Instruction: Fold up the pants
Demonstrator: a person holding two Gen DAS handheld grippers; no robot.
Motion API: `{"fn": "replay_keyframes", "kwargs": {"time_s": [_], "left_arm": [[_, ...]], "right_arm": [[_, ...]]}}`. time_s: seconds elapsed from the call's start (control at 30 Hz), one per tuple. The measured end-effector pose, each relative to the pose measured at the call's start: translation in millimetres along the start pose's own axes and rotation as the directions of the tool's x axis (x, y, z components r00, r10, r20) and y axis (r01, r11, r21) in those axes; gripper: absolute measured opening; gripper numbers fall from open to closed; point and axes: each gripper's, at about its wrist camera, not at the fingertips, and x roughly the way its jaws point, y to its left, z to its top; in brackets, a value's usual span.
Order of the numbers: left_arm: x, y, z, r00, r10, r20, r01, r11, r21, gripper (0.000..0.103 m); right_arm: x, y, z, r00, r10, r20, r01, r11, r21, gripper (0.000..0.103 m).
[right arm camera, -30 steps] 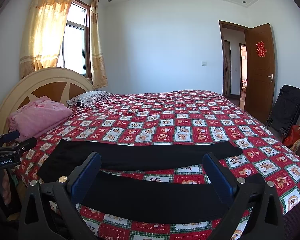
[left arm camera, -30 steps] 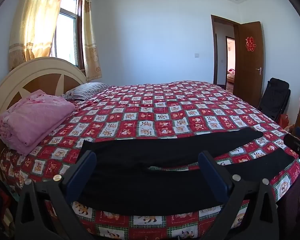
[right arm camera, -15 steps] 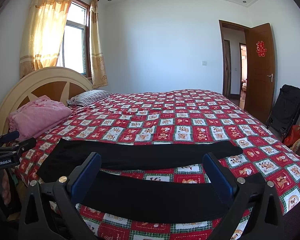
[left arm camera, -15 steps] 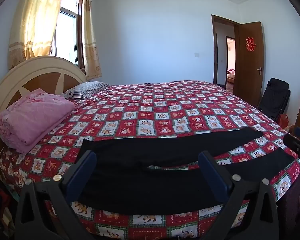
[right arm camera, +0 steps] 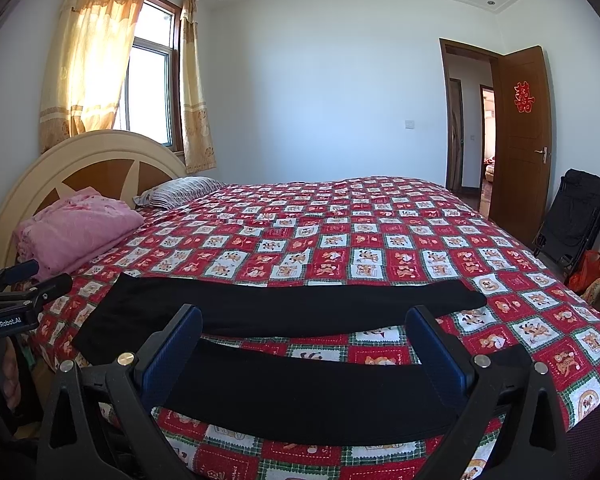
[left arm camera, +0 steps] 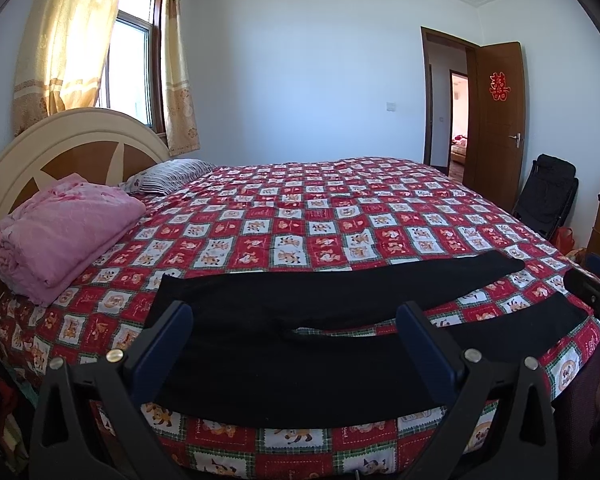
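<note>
Both grippers, left (left arm camera: 294, 338) and right (right arm camera: 302, 342), fingers wide apart, holding nothing. Black pants (left arm camera: 300, 360) flat along near edge of bed (left arm camera: 320, 216), legs split. Likely light, limp, slightly clingy (thin knit?); pinch waistband corner and cuff.

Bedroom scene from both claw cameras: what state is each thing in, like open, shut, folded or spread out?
Black pants: unfolded, flat on the quilt, legs spread apart.
Left claw: open, holding nothing.
Right claw: open, holding nothing.
Pink blanket: folded, lying by the headboard.
Door: open.
Curtains: drawn to the sides, part of the window uncovered.
Black chair: folded, leaning against the wall.
</note>
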Motion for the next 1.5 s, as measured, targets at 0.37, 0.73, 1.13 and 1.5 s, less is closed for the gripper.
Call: {"fn": "replay_keyframes", "kwargs": {"time_s": [0.37, 0.73, 1.13, 1.5], "left_arm": [[68.8, 87.5, -0.9, 0.985, 0.155, -0.076, -0.158, 0.987, -0.036, 0.103], [173.3, 186.8, -12.9, 0.941, 0.238, -0.243, -0.263, 0.962, -0.078, 0.103], [281.5, 233.6, -11.3, 0.925, 0.074, -0.372, -0.129, 0.984, -0.126, 0.059], [332.5, 245.0, -14.8, 0.895, 0.011, -0.446, -0.077, 0.989, -0.129, 0.032]], "right_arm": [[31.5, 7.6, -21.2, 0.991, 0.111, -0.078, -0.115, 0.992, -0.045, 0.102], [81.7, 5.0, -58.8, 0.972, 0.083, -0.218, -0.099, 0.993, -0.067, 0.102], [127.7, -16.2, -75.2, 0.95, 0.038, -0.311, -0.059, 0.996, -0.061, 0.082], [168.4, -118.8, -29.3, 0.944, -0.065, -0.323, 0.079, 0.996, 0.03, 0.073]]}}
